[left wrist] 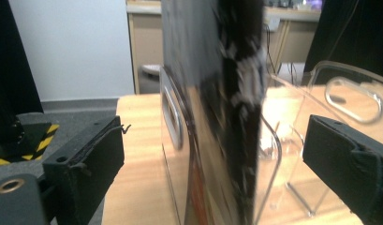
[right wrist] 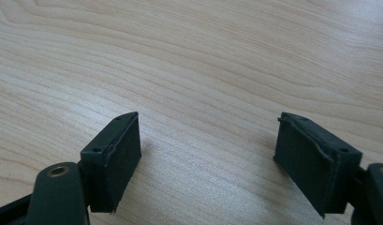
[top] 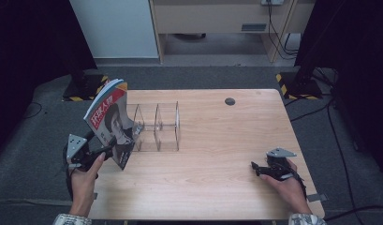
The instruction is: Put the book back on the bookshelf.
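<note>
A magazine with a red-and-white title band and a dark cover photo stands tilted at the left end of a clear acrylic rack. My left gripper is at its lower front corner. In the left gripper view the magazine shows edge-on between the wide-apart jaws of the left gripper, and neither pad touches it. A clear divider with an oval cutout lies against the magazine's side. My right gripper rests low over the table at the front right, and the right gripper is open over bare wood.
The wooden table has a round cable hole at the back. Beyond the magazine, the rack's two other slots hold nothing. Dark stands with yellow-black striped bases flank the table's far corners.
</note>
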The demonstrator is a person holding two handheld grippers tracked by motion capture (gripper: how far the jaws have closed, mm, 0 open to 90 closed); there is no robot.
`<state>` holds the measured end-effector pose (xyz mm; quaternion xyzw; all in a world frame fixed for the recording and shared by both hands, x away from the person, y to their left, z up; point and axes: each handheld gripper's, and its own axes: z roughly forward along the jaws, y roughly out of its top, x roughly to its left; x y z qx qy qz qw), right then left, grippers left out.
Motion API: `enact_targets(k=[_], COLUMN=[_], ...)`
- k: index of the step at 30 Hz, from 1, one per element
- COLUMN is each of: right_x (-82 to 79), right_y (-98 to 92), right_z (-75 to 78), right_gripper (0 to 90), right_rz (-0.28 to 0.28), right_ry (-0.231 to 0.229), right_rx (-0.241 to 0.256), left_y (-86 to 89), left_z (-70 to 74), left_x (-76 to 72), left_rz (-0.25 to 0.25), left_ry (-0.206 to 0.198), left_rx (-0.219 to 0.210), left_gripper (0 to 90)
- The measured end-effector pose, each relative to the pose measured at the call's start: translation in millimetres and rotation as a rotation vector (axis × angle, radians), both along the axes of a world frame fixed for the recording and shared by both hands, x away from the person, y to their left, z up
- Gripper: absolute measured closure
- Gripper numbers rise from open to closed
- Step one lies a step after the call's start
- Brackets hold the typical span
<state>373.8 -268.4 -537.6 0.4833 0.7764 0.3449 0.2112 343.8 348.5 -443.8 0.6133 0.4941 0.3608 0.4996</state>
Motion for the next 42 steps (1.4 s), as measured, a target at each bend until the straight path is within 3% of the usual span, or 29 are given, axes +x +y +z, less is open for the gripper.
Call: enact_targets(k=[29,36,42], right_x=[-0.6,-0.9,-1.1], right_y=[0.7,1.2,1.5], right_z=[0.0,0.0,-0.1], right_gripper=[22.3,22.2,22.2], right_rz=[0.006,0.007,0.010], right_ry=[0.001,0.002,0.001], right_rx=[-0.003,-0.001,-0.001], left_y=[-7.1,-12.6,-14.8], left_z=[-13.8,-14.1,-12.1], left_x=[-28.5,-38.4,-47.9], left_rz=[-0.059,-0.079,-0.091], left_ry=[0.086,0.086,0.080], left_rx=[0.026,0.052,0.044], left_gripper=[8.3,8.3,9.1])
